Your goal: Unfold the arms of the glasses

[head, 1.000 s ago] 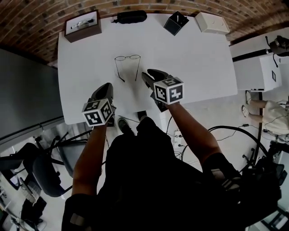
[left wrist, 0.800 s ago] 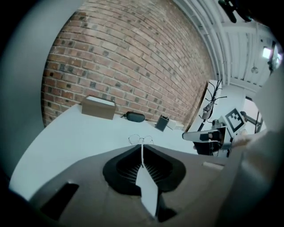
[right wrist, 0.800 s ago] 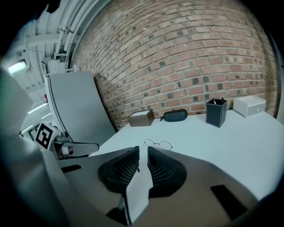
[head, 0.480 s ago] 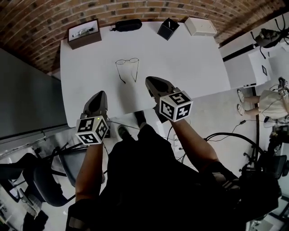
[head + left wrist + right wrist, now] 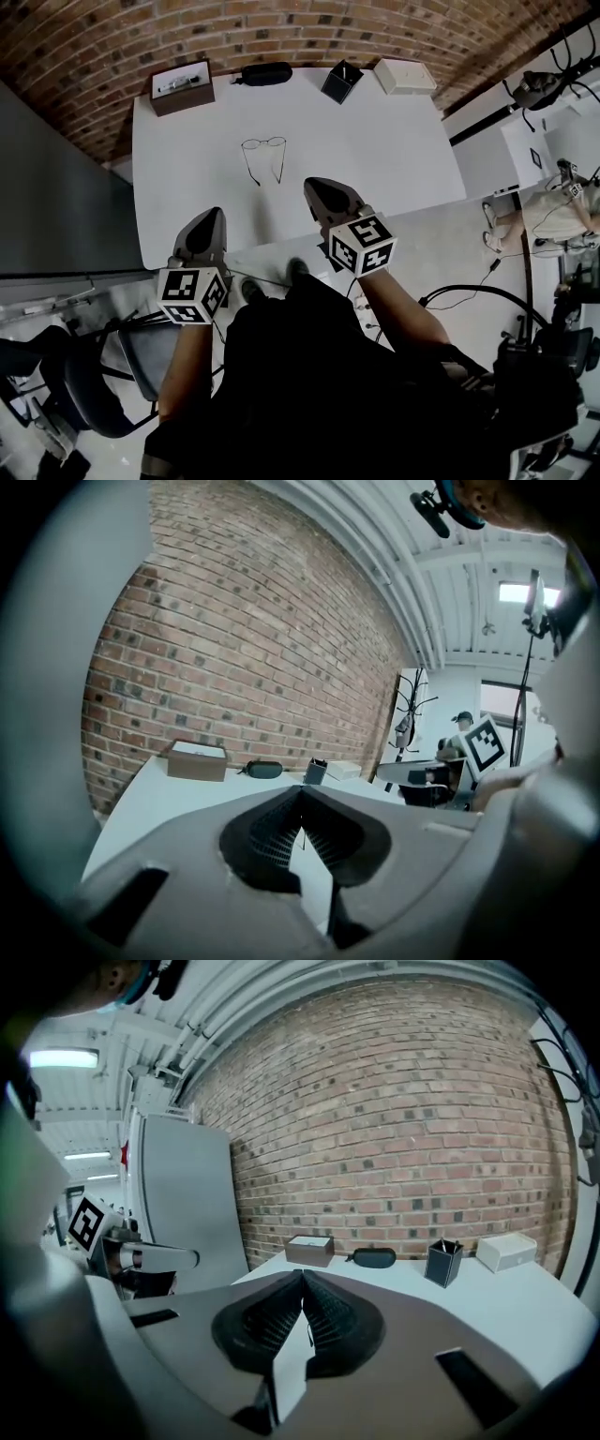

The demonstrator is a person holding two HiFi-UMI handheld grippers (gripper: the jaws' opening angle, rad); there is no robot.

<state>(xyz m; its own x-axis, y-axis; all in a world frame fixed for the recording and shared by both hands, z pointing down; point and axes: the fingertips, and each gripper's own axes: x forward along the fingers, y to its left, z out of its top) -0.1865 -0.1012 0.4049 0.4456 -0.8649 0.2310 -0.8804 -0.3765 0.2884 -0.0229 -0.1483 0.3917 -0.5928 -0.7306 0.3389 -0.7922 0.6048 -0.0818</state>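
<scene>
The glasses [image 5: 253, 144] lie on the white table [image 5: 394, 159], left of its middle and about midway between its near and far edges. Both arms look already swung out from the front, so by my reading the unfolding is done.

What could go wrong now comes from going back in. The frame is thin wire and looks light. A clenched gripper tip brushing an arm could skid the pair across the smooth top or knock that arm back towards folded. A press from above could bend it.

The lens front faces the far edge and runs left to right. The two arms trail towards the near edge and the person, the left one splayed a little outward. The arms are longer than the front is wide, so the long axis runs near to far.

The left gripper [image 5: 214, 214] hangs over the near edge, well apart from the glasses, its jaws clenched with nothing between them. The right gripper [image 5: 312, 183] is just to the near right of the arm tips without touching. Its jaws have just been closing and now meet on nothing.

Along the far edge, from left to right, stand a brown box [image 5: 183, 86], a black case [image 5: 264, 73], a dark pen holder [image 5: 341, 82] and a white box [image 5: 405, 75].
</scene>
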